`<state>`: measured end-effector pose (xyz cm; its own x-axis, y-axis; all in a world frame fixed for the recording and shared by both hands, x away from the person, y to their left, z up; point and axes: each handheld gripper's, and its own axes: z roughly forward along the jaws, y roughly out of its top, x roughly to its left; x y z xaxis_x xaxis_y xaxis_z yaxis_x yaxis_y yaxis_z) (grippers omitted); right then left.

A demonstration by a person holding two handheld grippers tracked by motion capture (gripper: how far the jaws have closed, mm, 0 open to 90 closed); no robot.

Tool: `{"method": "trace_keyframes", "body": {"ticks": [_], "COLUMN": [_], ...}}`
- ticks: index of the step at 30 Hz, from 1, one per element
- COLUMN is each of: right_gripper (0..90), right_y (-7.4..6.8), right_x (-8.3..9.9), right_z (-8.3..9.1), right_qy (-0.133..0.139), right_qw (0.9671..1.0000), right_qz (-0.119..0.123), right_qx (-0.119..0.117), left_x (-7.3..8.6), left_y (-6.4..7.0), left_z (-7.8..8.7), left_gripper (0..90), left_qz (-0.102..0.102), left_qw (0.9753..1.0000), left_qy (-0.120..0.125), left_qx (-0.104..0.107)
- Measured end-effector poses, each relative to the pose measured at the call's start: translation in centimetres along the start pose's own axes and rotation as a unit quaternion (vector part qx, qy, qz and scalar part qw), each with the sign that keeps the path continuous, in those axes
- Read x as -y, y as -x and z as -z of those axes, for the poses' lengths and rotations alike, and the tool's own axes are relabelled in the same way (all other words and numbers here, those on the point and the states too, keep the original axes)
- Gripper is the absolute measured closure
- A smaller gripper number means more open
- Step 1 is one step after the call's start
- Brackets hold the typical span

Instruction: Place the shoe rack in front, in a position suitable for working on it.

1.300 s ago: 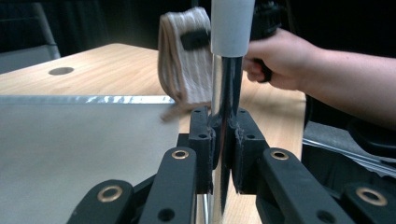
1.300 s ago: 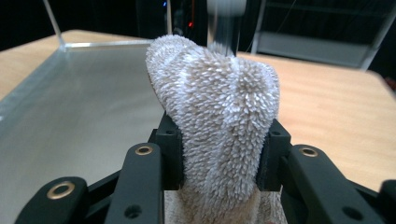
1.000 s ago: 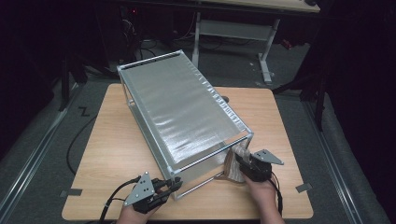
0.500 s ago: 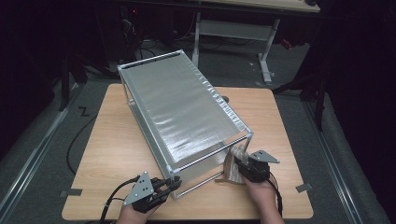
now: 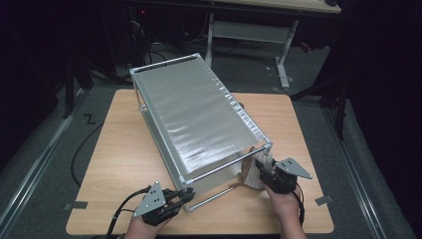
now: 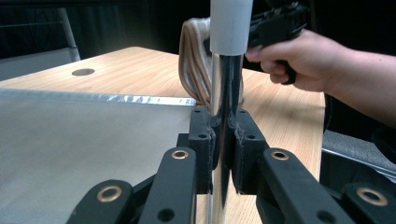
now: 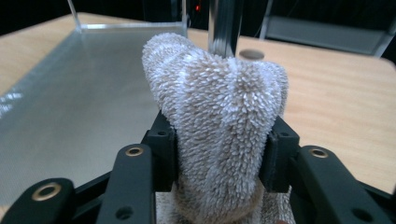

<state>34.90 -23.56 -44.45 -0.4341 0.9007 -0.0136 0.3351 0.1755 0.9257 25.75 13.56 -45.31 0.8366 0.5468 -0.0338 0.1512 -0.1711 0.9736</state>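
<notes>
A metal-tube frame [image 5: 199, 119] covered by a silver mesh sheet lies slanted across the wooden table [image 5: 124, 149]. At its near left corner my left gripper [image 5: 184, 196] is shut on the chrome corner post [image 6: 225, 84], below a pale cap, as the left gripper [image 6: 223, 135] view shows close up. By the near right corner my right gripper [image 5: 261, 169] is shut on a fluffy beige-striped towel [image 5: 251, 172]. The towel [image 7: 219, 102] bulges up between the right gripper [image 7: 219, 154] jaws, in front of a frame post [image 7: 224, 23]. The towel [image 6: 191, 60] hangs just behind the left post.
The table has a round cable hole [image 5: 241, 105] beyond the frame. Bare wood lies left and right of the frame. Grey tape marks [image 5: 75, 205] sit near the table's front corners. A second desk's legs [image 5: 283, 59] stand on the floor behind.
My right gripper has shifted the towel slightly beside the frame's near right corner. The left gripper has stayed clamped on the corner post.
</notes>
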Motion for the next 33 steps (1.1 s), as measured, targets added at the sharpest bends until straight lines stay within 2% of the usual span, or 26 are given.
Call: {"method": "trace_keyframes", "body": {"ticks": [2,3,6,11,12,13,14,15,18,20,21,22,24,25,29,33], "right_gripper": [53.7,51.9,51.0,55.4,56.0,56.4,56.4,56.3,56.1,56.3,56.3,56.5,56.5,56.5,56.8,57.5], "right_y": [-0.1,-0.2,-0.4,-0.2,-0.1,0.0,0.0,0.0,0.2,0.1,0.1,0.1,0.1,0.2,0.5,0.6], "right_x": [-0.3,-0.9,-1.5,-1.3,-1.1,-0.6,-0.6,0.2,1.5,2.1,2.1,2.7,2.9,3.5,3.8,3.9], "right_z": [0.3,0.8,1.5,1.4,1.3,0.8,0.8,0.0,-1.0,-1.4,-1.4,-1.8,-1.9,-2.2,-2.0,-1.2], "right_qy": [0.008,0.023,0.04,0.037,0.031,0.013,0.013,-0.011,-0.05,-0.068,-0.068,-0.088,-0.095,-0.113,-0.119,-0.122], "right_qw": [1.0,0.9997,0.9992,0.9993,0.9995,0.9999,0.9999,0.9999,0.9988,0.9977,0.9977,0.9961,0.9954,0.9935,0.9928,0.9923], "right_qz": [-0.001,0.0,0.002,0.002,0.0,0.002,0.002,0.001,-0.001,0.003,0.003,0.004,0.003,0.003,-0.005,0.001], "right_qx": [0.001,0.004,0.01,0.007,0.005,0.002,0.002,-0.001,-0.006,-0.003,-0.003,-0.003,-0.004,-0.009,-0.018,-0.022], "left_x": [0.0,0.0,0.1,0.1,0.1,0.1,0.1,0.1,0.1,0.1,0.1,0.1,0.1,0.1,0.2,0.2], "left_y": [0.0,0.0,0.0,0.0,0.0,0.0,0.0,-0.1,-0.2,-0.5,-0.5,-0.7,-0.8,-1.0,-1.2,-1.4], "left_z": [0.0,0.0,0.0,0.0,0.0,0.0,0.0,-0.1,-0.1,0.0,0.0,0.0,0.0,0.0,0.1,0.0], "left_gripper": [80.4,80.4,80.4,80.3,80.3,80.3,80.2,80.2,80.1,80.1,80.1,80.1,80.0,80.0,80.0,79.9], "left_qz": [0.0,0.0,0.0,0.0,-0.001,-0.001,-0.001,-0.002,-0.003,-0.002,-0.002,-0.001,0.0,0.002,0.002,0.004], "left_qw": [1.0,1.0,1.0,1.0,1.0,1.0,1.0,1.0,1.0,0.9999,0.9999,0.9999,0.9999,0.9998,0.9996,0.9994], "left_qy": [0.0,0.001,0.002,0.005,0.005,0.005,0.005,0.005,0.005,0.006,0.006,0.006,0.006,0.006,0.007,0.011], "left_qx": [-0.001,-0.001,0.0,-0.001,-0.001,-0.002,-0.002,-0.004,-0.006,-0.01,-0.01,-0.013,-0.015,-0.019,-0.026,-0.034]}}
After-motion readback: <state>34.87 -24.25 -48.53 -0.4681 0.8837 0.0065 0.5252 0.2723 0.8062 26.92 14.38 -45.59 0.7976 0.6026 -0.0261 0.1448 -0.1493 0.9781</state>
